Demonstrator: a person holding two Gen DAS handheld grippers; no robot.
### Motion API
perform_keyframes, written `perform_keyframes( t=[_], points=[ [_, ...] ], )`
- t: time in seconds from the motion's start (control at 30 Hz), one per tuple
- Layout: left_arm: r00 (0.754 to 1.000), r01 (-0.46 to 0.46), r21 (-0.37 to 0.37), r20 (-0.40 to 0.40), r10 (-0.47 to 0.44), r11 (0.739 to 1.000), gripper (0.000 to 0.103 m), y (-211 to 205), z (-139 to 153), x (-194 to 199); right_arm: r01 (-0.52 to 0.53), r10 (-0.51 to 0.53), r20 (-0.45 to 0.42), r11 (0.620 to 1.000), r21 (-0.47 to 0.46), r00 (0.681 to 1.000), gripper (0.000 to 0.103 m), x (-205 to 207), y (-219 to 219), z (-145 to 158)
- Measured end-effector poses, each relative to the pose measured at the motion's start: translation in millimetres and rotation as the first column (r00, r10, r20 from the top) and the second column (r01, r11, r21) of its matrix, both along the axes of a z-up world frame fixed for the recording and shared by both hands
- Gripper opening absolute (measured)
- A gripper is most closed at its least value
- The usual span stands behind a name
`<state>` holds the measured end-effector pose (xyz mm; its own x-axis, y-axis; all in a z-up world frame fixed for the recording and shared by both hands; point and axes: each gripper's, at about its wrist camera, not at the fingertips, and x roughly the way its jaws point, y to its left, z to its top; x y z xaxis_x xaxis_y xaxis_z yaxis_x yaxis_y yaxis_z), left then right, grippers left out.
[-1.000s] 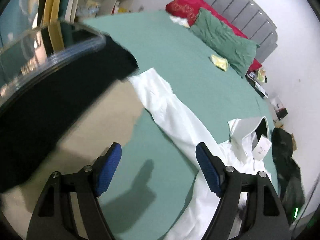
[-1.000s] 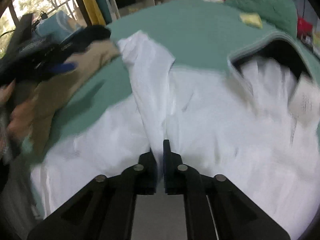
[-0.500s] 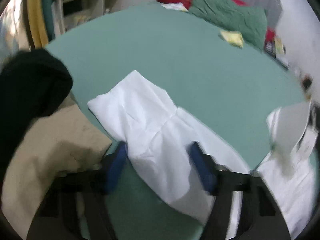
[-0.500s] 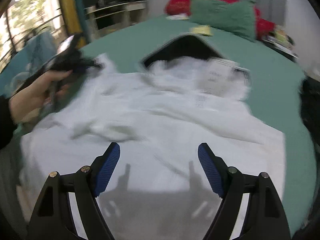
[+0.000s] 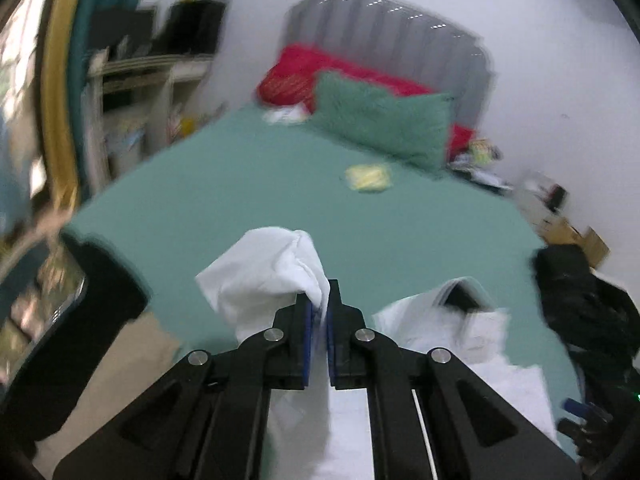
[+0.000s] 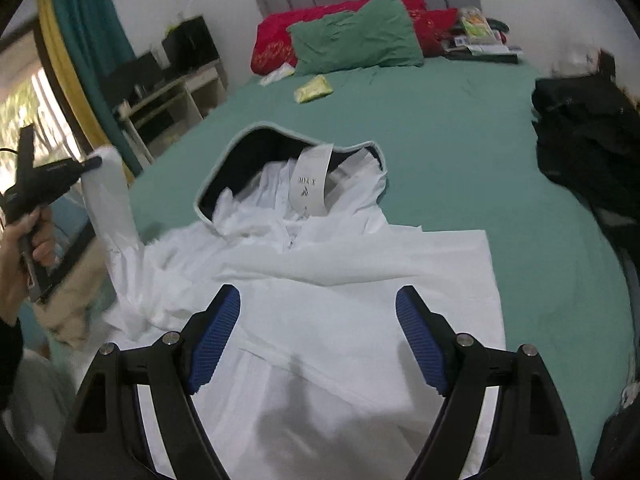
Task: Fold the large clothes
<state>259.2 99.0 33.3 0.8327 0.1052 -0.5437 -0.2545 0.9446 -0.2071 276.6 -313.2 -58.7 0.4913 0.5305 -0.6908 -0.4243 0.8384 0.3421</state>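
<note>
You are pinching the white sleeve (image 5: 276,276) in your left gripper (image 5: 319,312), its jaws closed tight on the cloth, with the sleeve end bunching up above the blue pads (image 5: 307,344). In the right wrist view that same sleeve (image 6: 110,196) is hanging lifted off the bed (image 6: 460,152) at the left, drooping from the left gripper (image 6: 94,163), which your hand (image 6: 20,256) is gripping by its handle.

Your right gripper (image 6: 318,340) is standing wide, nothing between its pads (image 6: 214,340), hovering over the body of the hoodie (image 6: 340,300). The hoodie is lying spread flat on the green sheet, hood (image 6: 260,148) pointing toward the pillows (image 6: 356,40), a white tag (image 6: 312,184) showing at the neck. Its right edge is lying folded straight.

A dark garment (image 6: 588,128) is lying heaped at the right side of the bed, well apart from the hoodie. A beige cloth (image 5: 132,360) is sitting just beside the raised sleeve at the left.
</note>
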Motion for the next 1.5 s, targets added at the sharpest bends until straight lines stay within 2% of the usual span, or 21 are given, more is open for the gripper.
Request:
perform_keyframes(
  t=[0.13,0.3,0.37,0.43,0.47,0.5,0.53,0.63,0.67,0.73,0.87,0.97,1.03,1.17,1.23,1.27,1.3,1.33,1.37,1.4,1.5],
  points=[
    [0.990,0.133,0.055,0.043,-0.136,0.990,0.007,-86.5,35.8,5.7,0.038,-0.039,0.017,0.998,0.050,0.999,0.080,-5.5,-32.6,13.8],
    [0.949,0.314,0.065,-0.001,-0.315,0.947,0.007,-206.5,25.1,13.5,0.115,-0.116,0.005,0.990,0.083,0.993,0.080,-9.6,-81.4,15.8],
    [0.914,0.404,0.050,-0.061,-0.401,0.913,0.007,-254.9,3.9,15.6,0.152,-0.151,-0.029,0.985,0.086,0.988,0.080,-9.2,-100.8,12.1],
    [0.857,0.496,-0.028,-0.145,-0.495,0.868,0.014,-290.8,-23.6,19.1,0.198,-0.197,-0.025,0.975,0.095,0.980,0.080,-11.8,-123.4,10.3],
    [0.800,0.561,-0.097,-0.190,-0.569,0.822,0.029,-311.3,-43.0,19.2,0.222,-0.219,-0.042,0.971,0.091,0.975,0.080,-11.4,-131.7,9.0],
    [0.765,0.590,-0.132,-0.224,-0.603,0.797,0.047,-322.3,-56.4,17.3,0.243,-0.237,-0.074,0.965,0.098,0.969,0.080,-9.7,-141.4,6.1],
    [0.742,0.602,-0.153,-0.256,-0.619,0.784,0.053,-332.6,-66.0,13.6,0.253,-0.242,-0.092,0.960,0.124,0.966,0.080,-8.7,-150.0,3.5],
    [0.714,0.619,-0.170,-0.286,-0.640,0.767,0.054,-321.8,-78.1,-11.2,0.287,-0.271,-0.131,0.950,0.127,0.954,0.080,-5.0,-161.3,-2.3],
    [0.722,0.608,-0.157,-0.297,-0.624,0.778,0.054,-308.7,-79.0,-21.4,0.278,-0.263,-0.125,0.952,0.126,0.957,0.080,-4.7,-160.1,-2.4],
    [0.764,0.557,-0.126,-0.311,-0.566,0.821,0.054,-274.6,-75.5,-29.3,0.248,-0.235,-0.119,0.963,0.106,0.965,0.080,-4.1,-149.6,-6.0],
    [0.864,0.364,-0.063,-0.349,-0.362,0.929,0.054,-160.0,-73.2,-34.0,0.134,-0.125,-0.123,0.988,0.070,0.985,0.080,1.5,-106.2,-22.7],
    [0.902,0.201,0.013,-0.393,-0.180,0.980,0.054,-93.0,-85.4,-34.5,0.068,-0.067,-0.150,0.998,0.001,0.986,0.080,22.3,-74.2,-44.6],
    [0.907,0.137,0.025,-0.404,-0.115,0.990,0.054,-65.1,-93.8,-31.0,0.052,-0.066,-0.168,0.995,-0.088,0.984,0.079,36.8,-61.0,-61.5],
    [0.901,0.137,0.030,-0.420,-0.112,0.990,0.054,-36.1,-119.7,-16.1,-0.001,-0.019,-0.200,0.995,-0.097,0.980,0.070,54.0,-46.0,-75.3],
    [0.886,0.175,0.046,-0.443,-0.137,0.984,0.054,-33.6,-137.8,-0.3,-0.039,0.017,-0.184,0.992,-0.119,0.983,0.058,56.6,-35.8,-75.7],
    [0.873,0.192,0.062,-0.466,-0.142,0.979,0.053,-35.1,-149.2,13.2,-0.053,0.027,-0.200,0.991,-0.124,0.979,0.042,58.9,-31.6,-79.8],
    [0.867,0.203,0.069,-0.477,-0.147,0.977,0.040,-31.0,-158.5,17.6,-0.059,0.030,-0.214,0.990,-0.127,0.976,0.024,61.1,-29.8,-83.7],
    [0.861,0.217,0.069,-0.483,-0.158,0.974,0.026,-31.6,-164.7,20.4,-0.056,0.027,-0.206,0.989,-0.138,0.978,0.019,62.1,-29.0,-84.2],
    [0.852,0.231,0.064,-0.495,-0.170,0.971,0.004,-31.2,-171.2,24.8,-0.053,0.024,-0.198,0.989,-0.141,0.980,0.009,62.5,-29.9,-82.0],
    [0.857,0.235,0.063,-0.484,-0.176,0.970,0.003,-30.8,-172.6,26.2,-0.043,0.017,-0.192,0.990,-0.133,0.981,0.005,62.5,-31.2,-76.2],
    [0.903,0.211,0.135,-0.406,-0.140,0.968,0.001,-27.8,-159.4,20.2,-0.004,-0.003,-0.072,0.994,-0.107,0.997,0.005,60.4,-38.3,-41.7]
  ],
)
